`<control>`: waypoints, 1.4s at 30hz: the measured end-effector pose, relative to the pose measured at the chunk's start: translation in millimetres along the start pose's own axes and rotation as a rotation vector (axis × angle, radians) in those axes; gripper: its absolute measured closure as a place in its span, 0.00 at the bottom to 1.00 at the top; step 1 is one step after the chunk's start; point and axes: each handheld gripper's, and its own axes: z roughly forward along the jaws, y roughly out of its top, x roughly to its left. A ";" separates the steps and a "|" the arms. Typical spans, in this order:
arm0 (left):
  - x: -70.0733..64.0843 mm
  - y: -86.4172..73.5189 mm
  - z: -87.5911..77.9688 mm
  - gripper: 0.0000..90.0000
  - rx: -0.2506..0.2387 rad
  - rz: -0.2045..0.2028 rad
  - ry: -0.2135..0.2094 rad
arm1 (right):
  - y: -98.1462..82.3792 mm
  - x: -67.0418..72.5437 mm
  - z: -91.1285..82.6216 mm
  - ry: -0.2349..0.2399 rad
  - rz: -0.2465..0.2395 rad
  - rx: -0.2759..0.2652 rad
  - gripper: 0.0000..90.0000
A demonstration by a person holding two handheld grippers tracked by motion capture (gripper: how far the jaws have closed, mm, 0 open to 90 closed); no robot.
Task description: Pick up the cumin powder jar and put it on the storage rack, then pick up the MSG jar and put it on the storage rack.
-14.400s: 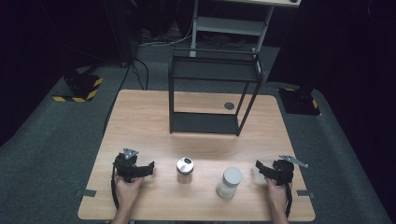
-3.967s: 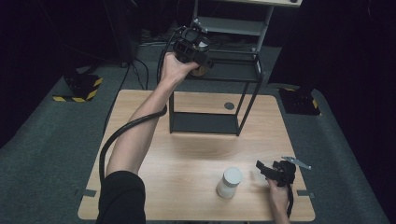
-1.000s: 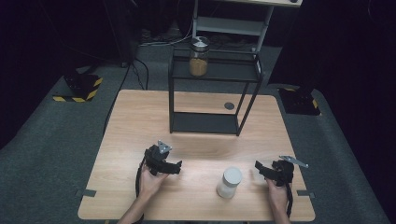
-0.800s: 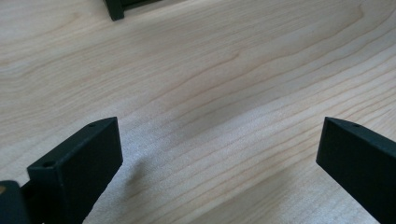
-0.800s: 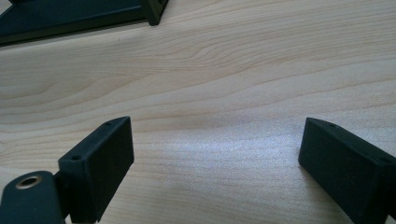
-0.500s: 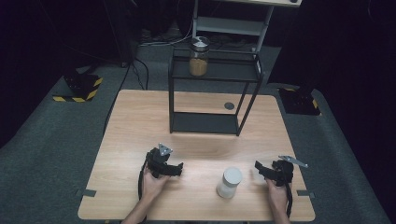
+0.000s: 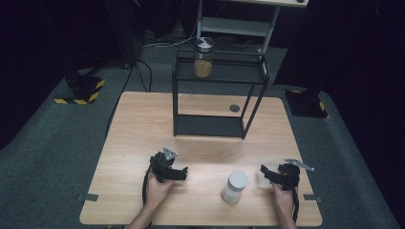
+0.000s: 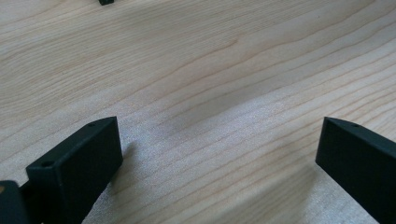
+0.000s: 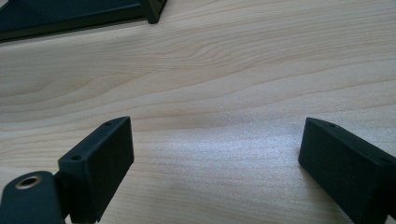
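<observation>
- High view: the white jar (image 7: pixel 235 186) stands on the table (image 7: pixel 143 124), between the left tongs (image 7: pixel 177 173) and right tongs (image 7: pixel 265 172); the brown jar (image 7: pixel 203 58) sits on the black rack (image 7: pixel 217 71) beyond.
- Left gripper view: left tongs (image 8: pixel 215 154) gape wide over bare wood, holding nothing.
- Right gripper view: right tongs (image 9: pixel 215 149) are equally wide and empty; the rack's foot (image 9: pixel 154 11) is ahead.

Forearms cut off at the table's (image 7: pixel 143 114) six-o'clock edge, white jar's (image 7: pixel 235 186) contents unreadable from above, small dark disc (image 7: pixel 234 108) at one o'clock too small to identify, pale shelf unit (image 7: pixel 239 24) at twelve cropped by the top edge, surroundings lost in darkness.
</observation>
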 end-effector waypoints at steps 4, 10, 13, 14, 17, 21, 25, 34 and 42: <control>-5.5 1.9 1.1 0.01 0.010 0.020 0.019 | 0.2 0.9 0.1 -0.003 -0.004 0.002 0.10; -7.9 0.8 0.4 0.01 0.009 0.009 0.030 | 0.6 2.8 0.3 -0.010 -0.010 0.004 0.10; -8.1 0.5 0.6 0.01 0.007 0.007 0.030 | 0.8 8.1 0.5 -0.031 -0.023 0.009 0.10; -8.2 0.4 0.5 0.01 0.007 0.005 0.030 | 1.6 10.4 0.8 -0.038 -0.029 0.015 0.09; -8.6 0.5 0.1 0.01 0.009 0.005 0.033 | 2.0 15.0 0.9 -0.052 -0.052 0.025 0.07; -8.5 0.5 0.1 0.01 0.009 0.005 0.033 | 0.6 13.0 -0.8 -0.042 -0.044 0.022 0.06; -8.5 0.5 0.0 0.01 0.009 0.005 0.033 | -0.6 10.8 -2.1 -0.033 -0.032 0.019 0.04; -8.6 0.5 0.1 0.01 0.009 0.005 0.033 | -2.3 4.8 -7.6 0.018 -0.066 0.032 0.04; -8.4 0.5 0.0 0.01 0.009 0.004 0.033 | -6.8 18.1 -27.1 0.010 -0.168 0.044 0.06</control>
